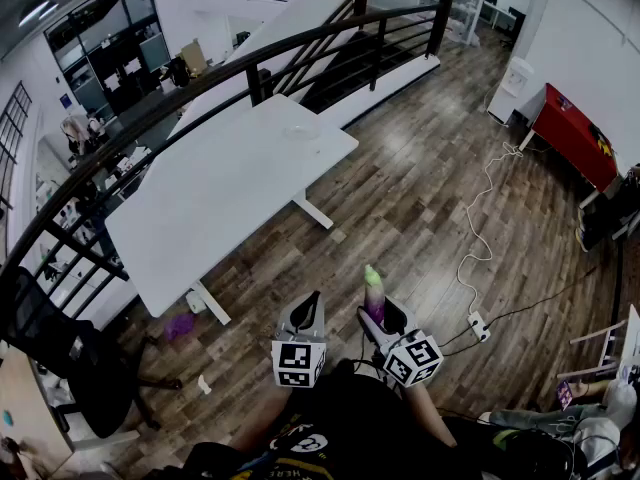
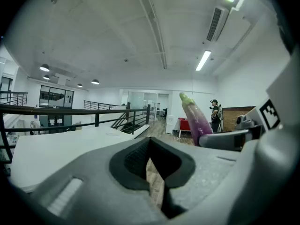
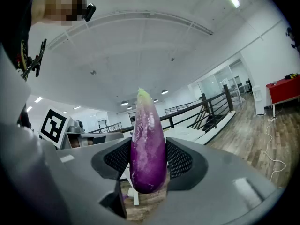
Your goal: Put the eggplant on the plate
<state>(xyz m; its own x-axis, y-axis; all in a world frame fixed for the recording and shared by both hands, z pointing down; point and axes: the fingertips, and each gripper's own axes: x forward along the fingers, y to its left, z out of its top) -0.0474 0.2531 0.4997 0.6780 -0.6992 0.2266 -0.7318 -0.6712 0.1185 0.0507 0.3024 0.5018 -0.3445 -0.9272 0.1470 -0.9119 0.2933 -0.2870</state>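
A purple eggplant [image 3: 148, 144] with a green tip stands upright between the pads of my right gripper [image 3: 148, 159], which is shut on it. In the head view the eggplant [image 1: 373, 290] rises from the right gripper [image 1: 381, 318] above the wooden floor, close to the person's body. It also shows at the right of the left gripper view [image 2: 197, 118]. My left gripper [image 1: 308, 313] hangs beside it, jaws together and holding nothing [image 2: 150, 162]. A pale plate [image 1: 300, 128] lies near the far end of the white table [image 1: 220, 188], well away from both grippers.
A black railing [image 1: 250, 68] runs behind the table. A black office chair [image 1: 60, 358] stands at the left. A purple scrap [image 1: 180, 325] lies on the floor under the table's near end. A white cable and power strip [image 1: 478, 325] lie to the right, and a red table [image 1: 575, 133] stands farther off.
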